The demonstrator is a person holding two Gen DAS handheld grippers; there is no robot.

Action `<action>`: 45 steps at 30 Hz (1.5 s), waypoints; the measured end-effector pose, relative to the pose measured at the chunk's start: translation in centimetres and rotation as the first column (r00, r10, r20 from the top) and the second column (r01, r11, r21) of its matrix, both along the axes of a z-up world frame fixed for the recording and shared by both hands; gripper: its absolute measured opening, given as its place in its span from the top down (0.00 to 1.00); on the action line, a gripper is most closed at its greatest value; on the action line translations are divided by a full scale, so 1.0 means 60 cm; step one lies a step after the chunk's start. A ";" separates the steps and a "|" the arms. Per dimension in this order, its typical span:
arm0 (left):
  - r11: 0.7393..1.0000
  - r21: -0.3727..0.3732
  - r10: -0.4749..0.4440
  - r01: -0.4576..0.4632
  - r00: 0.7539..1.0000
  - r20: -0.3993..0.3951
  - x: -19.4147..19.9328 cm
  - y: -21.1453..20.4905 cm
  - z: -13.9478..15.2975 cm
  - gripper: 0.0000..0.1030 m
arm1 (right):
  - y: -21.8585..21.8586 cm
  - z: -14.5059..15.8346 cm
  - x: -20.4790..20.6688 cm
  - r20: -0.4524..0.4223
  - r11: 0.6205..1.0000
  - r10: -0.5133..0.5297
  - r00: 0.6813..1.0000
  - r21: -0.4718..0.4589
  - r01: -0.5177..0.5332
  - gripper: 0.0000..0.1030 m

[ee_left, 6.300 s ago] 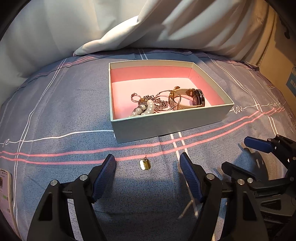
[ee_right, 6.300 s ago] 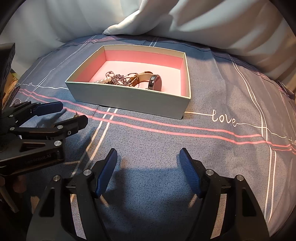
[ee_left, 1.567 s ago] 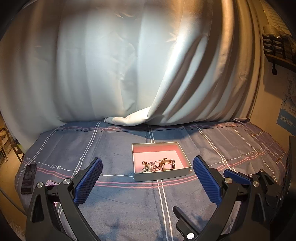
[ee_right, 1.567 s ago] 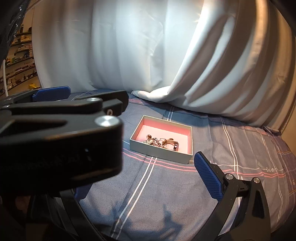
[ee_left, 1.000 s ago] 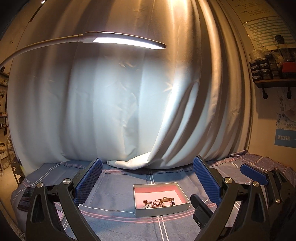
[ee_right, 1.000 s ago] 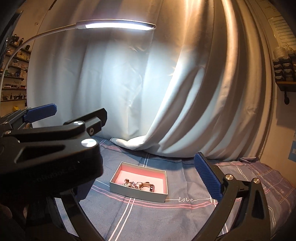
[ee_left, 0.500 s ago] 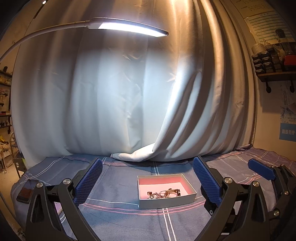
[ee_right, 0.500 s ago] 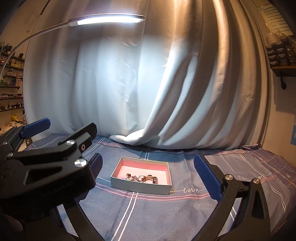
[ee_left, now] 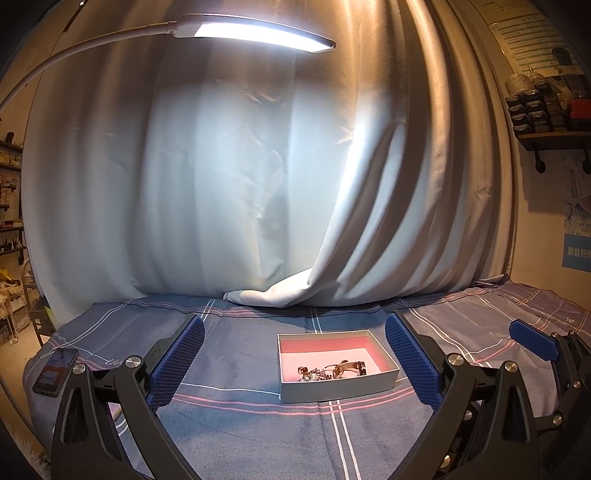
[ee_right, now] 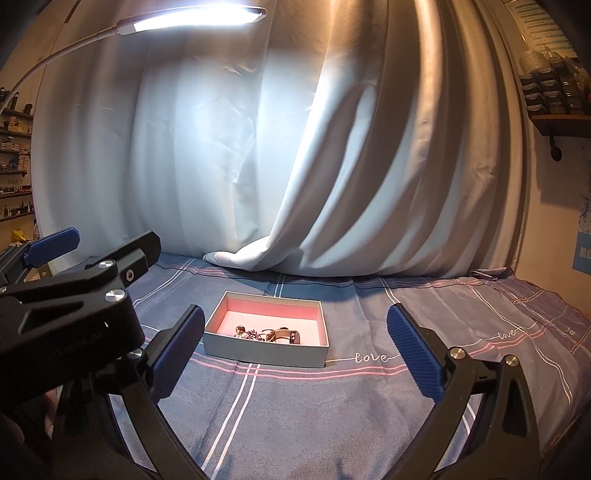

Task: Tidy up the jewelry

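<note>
The jewelry (ee_left: 330,370) is lying tangled in the pink-lined box (ee_left: 336,392), with a watch (ee_right: 284,335) at its right end. The box is sitting on the striped blue cloth (ee_right: 295,402) covering the surface, well ahead of me. I am holding my left gripper (ee_left: 295,363) with its fingers spread wide and gripping nothing, and my right gripper (ee_right: 295,354) is gaping just as wide, also empty. A phone (ee_left: 55,371) is lying at the cloth's left edge, under the lit lamp (ee_left: 258,35) and before the pale curtain (ee_left: 221,184).
</note>
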State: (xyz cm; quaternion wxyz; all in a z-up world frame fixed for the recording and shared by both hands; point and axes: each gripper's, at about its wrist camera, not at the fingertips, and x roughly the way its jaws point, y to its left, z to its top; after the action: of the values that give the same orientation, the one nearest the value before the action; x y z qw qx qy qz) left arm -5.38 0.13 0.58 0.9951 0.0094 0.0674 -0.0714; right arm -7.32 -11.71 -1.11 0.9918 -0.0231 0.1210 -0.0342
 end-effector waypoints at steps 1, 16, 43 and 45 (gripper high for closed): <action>1.000 0.002 0.002 -0.002 1.000 -0.008 0.002 0.002 -0.005 0.06 | -0.002 -0.003 0.001 -0.008 1.000 -0.006 1.000 0.002 0.006 0.05; 1.000 -0.024 0.007 -0.008 0.999 -0.034 0.013 0.022 -0.030 0.06 | 0.016 -0.014 -0.003 0.000 0.998 0.039 0.999 -0.047 -0.039 0.05; 1.000 0.006 -0.005 0.005 0.999 -0.036 0.009 0.010 -0.046 0.06 | 0.011 -0.027 -0.004 -0.013 0.997 0.033 0.999 -0.063 -0.034 0.05; 1.000 0.012 -0.002 0.003 1.000 -0.027 0.008 0.010 -0.047 0.06 | 0.013 -0.029 -0.003 -0.015 0.997 0.035 0.999 -0.063 -0.036 0.05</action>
State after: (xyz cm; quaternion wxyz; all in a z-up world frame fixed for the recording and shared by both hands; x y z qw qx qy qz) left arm -4.88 0.75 -2.26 0.9940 0.0145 0.0813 -0.0723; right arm -7.51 -10.95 -2.85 0.9902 -0.0571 0.1262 -0.0202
